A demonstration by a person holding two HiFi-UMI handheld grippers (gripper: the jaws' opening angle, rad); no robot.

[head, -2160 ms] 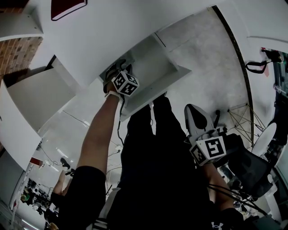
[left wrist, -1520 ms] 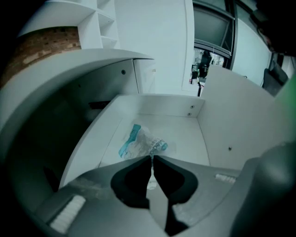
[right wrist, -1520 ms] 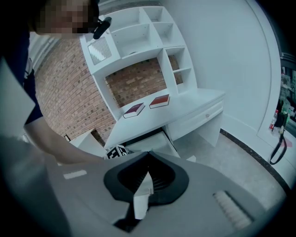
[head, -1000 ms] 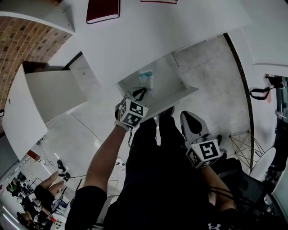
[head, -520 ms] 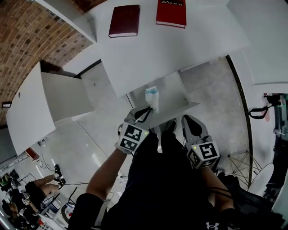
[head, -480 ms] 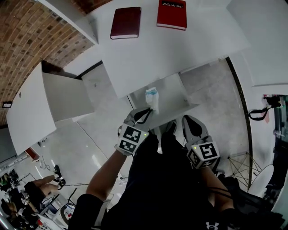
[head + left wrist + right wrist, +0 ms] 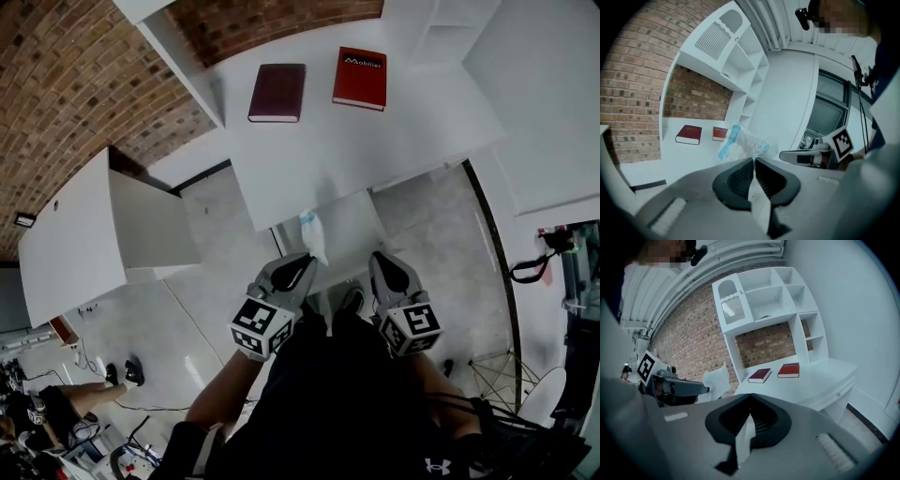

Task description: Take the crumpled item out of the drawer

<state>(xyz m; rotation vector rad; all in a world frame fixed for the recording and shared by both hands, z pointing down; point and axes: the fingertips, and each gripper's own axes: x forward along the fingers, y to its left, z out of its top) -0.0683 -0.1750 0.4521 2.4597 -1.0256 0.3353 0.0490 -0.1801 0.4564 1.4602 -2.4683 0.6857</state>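
Two grippers drawn back — left gripper point(image 7: 753, 160) jaws clamp crumpled item point(image 7: 740, 143), right gripper point(image 7: 750, 397) jaws together.

Crumpled item point(image 7: 740, 143) reads as thin, crinkly film, part clear, part blue; brick wall point(image 7: 84, 84) is rough and matt; desk top point(image 7: 375, 141) is smooth white; dark red book point(image 7: 277, 92) and red book point(image 7: 359, 78) wear matt covers; floor point(image 7: 169, 319) gleams glossy; left gripper point(image 7: 753, 159) is matt grey plastic with black ribbed pads point(image 7: 740, 180).
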